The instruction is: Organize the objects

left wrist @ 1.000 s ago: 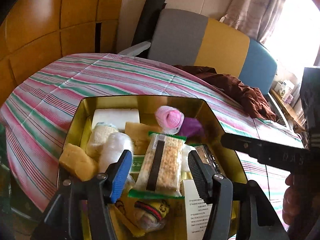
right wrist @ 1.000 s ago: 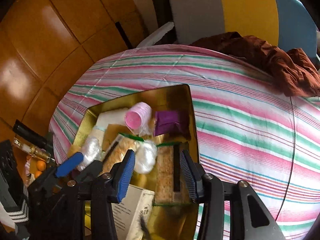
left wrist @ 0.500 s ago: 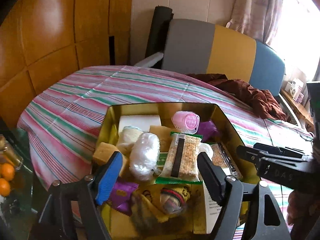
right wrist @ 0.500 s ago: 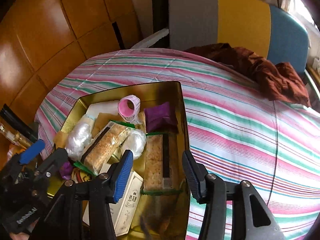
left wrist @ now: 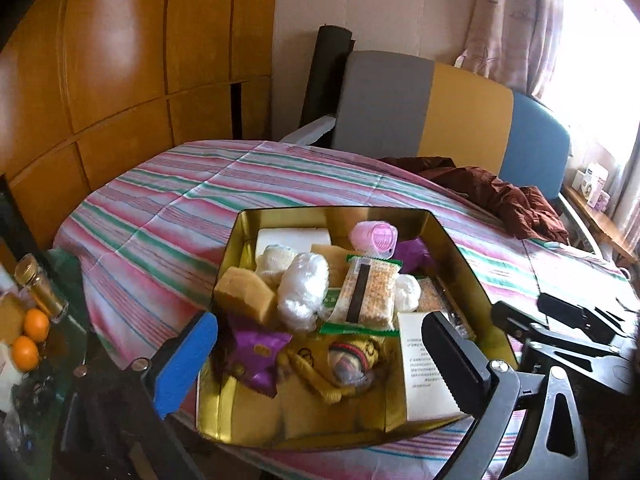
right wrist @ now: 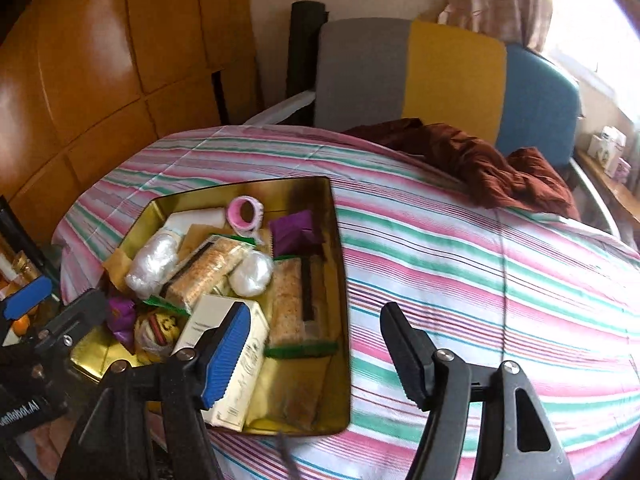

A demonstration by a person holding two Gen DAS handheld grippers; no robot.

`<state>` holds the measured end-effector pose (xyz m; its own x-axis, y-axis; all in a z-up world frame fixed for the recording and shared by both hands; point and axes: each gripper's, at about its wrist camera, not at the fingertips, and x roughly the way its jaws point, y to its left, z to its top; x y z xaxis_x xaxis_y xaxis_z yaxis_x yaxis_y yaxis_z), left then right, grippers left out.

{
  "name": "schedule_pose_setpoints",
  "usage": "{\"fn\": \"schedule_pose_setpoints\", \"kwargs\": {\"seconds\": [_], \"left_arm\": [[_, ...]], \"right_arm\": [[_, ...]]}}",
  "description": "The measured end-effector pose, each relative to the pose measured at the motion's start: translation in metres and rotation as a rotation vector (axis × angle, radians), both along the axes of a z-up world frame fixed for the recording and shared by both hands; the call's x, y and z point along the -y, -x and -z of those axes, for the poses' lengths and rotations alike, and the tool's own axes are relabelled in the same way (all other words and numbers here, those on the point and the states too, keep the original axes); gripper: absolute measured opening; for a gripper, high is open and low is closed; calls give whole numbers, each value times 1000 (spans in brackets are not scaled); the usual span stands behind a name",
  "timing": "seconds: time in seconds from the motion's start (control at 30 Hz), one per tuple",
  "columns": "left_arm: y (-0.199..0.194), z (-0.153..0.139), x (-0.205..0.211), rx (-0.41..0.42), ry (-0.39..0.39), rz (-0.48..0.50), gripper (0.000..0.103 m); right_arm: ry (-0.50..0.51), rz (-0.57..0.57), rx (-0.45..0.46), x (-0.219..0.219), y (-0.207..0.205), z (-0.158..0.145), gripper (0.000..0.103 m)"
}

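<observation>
1. We see the gold metal tin (left wrist: 232, 248) on the pink-and-green striped bedcover (right wrist: 460, 264) packed full: wrapped cracker bars (left wrist: 370, 290), a pink hair roller (left wrist: 374, 239) at twelve o'clock, a white carton (right wrist: 224, 344) at six.
2. Our left gripper (left wrist: 320, 354) and right gripper (right wrist: 316, 346) hang empty, jaws just spread wide.
3. We judge the gathering nearly finished; no loose items lie on the cover, and no lid is visible.

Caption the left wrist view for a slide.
Open left claw, empty, above a gold tin packed with snacks on a striped tablecloth.
</observation>
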<state>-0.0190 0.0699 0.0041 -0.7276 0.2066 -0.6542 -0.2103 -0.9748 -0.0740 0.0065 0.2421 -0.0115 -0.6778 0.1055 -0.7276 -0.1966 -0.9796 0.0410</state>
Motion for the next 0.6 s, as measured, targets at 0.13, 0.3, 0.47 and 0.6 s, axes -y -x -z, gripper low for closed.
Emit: {"fn": "schedule_pose_setpoints", "kwargs": {"seconds": [0.13,0.3,0.47,0.6], "left_arm": [[-7,1,2,1,10,-20,103],[-14,-1,0,-17,39,-51,103],[-16,-3,4,-18,22,-41,103],[-20,-3,5,-21,23,-39,103]], "right_arm": [[-6,20,2,-1,-7,4,68],[-13,16,-6,3,-11,4,68],[-15,10,-18,6,-12,1,68],[-11,8,-21,7,-12,0,69]]}}
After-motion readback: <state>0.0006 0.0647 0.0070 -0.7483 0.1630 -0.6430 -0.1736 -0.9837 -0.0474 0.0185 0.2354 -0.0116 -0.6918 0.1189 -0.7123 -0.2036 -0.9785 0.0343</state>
